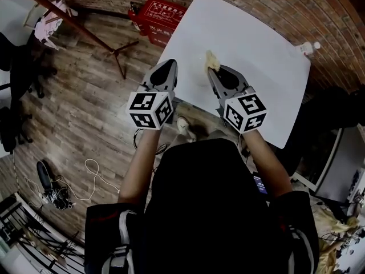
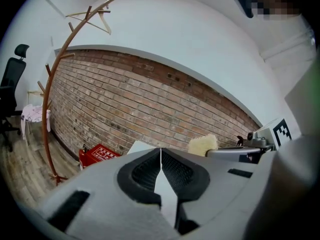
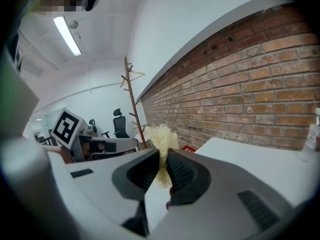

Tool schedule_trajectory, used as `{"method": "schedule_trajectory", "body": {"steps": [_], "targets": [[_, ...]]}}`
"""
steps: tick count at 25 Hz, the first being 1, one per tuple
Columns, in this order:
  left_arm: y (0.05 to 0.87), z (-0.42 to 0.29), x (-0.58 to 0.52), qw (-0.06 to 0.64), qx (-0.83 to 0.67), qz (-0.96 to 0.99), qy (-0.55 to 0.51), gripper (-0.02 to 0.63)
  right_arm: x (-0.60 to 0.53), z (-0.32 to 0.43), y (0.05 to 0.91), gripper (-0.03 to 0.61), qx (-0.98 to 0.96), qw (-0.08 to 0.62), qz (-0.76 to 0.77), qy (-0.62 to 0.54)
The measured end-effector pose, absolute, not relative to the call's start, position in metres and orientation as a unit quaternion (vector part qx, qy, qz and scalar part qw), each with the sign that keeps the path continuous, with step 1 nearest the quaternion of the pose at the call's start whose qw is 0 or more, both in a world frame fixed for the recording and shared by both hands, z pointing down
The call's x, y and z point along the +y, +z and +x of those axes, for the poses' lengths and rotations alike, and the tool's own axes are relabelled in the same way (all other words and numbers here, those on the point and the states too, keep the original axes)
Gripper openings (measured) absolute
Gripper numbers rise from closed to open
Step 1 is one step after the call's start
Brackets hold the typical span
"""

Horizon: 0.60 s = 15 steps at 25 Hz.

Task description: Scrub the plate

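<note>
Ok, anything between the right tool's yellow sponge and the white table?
Nothing visible does. The right tool, shut on the fluffy yellow sponge, hangs over the white rectangular table; a small white bottle stands at its far corner. No plate shows.

Person: black short-sleeved top [image 1: 211, 198], grey-white stripes [image 1: 121, 228] at shoulders. Left gripper [image 1: 170, 63] & right gripper [image 1: 211, 71], by white table's [image 1: 256, 56] near edge: grey shells, black ribbed pads [image 2: 148, 172], b/w marker cubes [image 1: 150, 108] at rear.
</note>
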<state>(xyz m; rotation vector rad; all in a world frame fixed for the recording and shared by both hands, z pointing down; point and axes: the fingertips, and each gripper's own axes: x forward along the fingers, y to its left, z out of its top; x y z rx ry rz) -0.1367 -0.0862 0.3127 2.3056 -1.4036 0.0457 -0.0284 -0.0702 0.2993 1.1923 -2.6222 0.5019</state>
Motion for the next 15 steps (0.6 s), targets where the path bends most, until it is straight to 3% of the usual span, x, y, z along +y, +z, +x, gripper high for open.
{"method": "schedule_trajectory", "body": {"steps": [15], "targets": [[0.352, -0.132, -0.095, 0.241, -0.501, 0.830, 0.040, 0.023, -0.086, -0.014, 0.326, 0.057, -0.881, 0.152, 0.413, 0.176]]}}
